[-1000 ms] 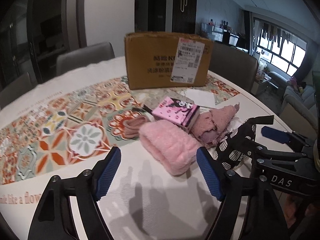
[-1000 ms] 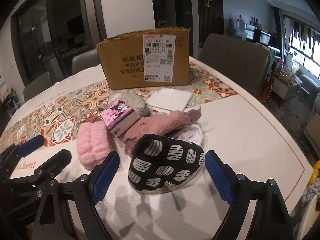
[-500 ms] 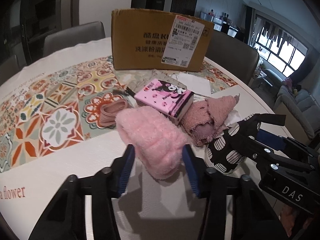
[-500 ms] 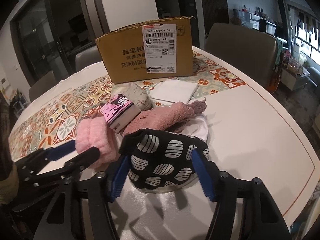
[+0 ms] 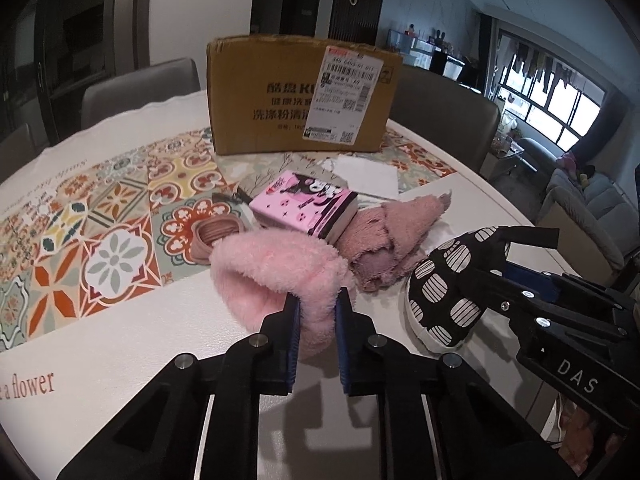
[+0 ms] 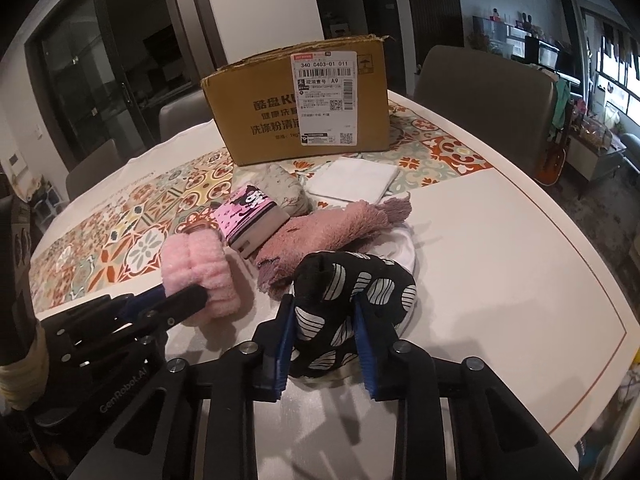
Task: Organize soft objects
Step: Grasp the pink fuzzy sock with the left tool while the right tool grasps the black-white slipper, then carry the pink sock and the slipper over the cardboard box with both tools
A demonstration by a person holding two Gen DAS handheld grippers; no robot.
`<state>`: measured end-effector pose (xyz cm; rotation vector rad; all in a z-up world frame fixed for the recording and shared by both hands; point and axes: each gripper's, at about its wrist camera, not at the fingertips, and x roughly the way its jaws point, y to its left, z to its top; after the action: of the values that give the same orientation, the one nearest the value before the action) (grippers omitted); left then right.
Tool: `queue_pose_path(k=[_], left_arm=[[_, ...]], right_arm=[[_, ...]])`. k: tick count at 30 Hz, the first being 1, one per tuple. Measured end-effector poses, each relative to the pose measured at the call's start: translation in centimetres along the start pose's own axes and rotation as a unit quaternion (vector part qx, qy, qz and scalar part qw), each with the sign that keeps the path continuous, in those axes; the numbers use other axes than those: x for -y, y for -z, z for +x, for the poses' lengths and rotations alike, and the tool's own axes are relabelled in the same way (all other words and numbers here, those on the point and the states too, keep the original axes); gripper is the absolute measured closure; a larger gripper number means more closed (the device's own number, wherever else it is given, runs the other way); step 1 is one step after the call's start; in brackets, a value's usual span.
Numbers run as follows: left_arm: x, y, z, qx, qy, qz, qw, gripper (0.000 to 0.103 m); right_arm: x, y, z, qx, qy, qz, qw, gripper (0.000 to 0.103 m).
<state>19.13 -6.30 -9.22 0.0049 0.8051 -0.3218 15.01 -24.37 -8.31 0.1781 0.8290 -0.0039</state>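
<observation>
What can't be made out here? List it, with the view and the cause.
- Cardboard box: contents hidden by its front wall, both views.
- White item: mostly covered by the spotted black pouch and mauve towel.
- Box label: small print unreadable, left view.
- Right tongs: tips buried in the pouch, left view.

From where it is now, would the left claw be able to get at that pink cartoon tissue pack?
Probably not yet. The left claw is shut on the fluffy pink sock, which lies directly between it and the tissue pack. It would need to release or move the sock first.
</observation>
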Motion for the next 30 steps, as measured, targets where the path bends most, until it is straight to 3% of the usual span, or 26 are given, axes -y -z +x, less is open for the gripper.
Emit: queue_pose_path(k=[16,30], left_arm=[[1.9,-3.8,-5.2,0.079,-0.027,0.035,0.9959,0.087],[1.6,-10.1,-7.0,0.142,-0.036,0.068,0.9868,0.087]], right_arm=[[-0.1,-2.2,-5.2,0.071,-0.005,-0.007,0.997,0.075],[-0.7,-8.0,-6.5,0.148,-0.031,-0.014,0.988,0.075]])
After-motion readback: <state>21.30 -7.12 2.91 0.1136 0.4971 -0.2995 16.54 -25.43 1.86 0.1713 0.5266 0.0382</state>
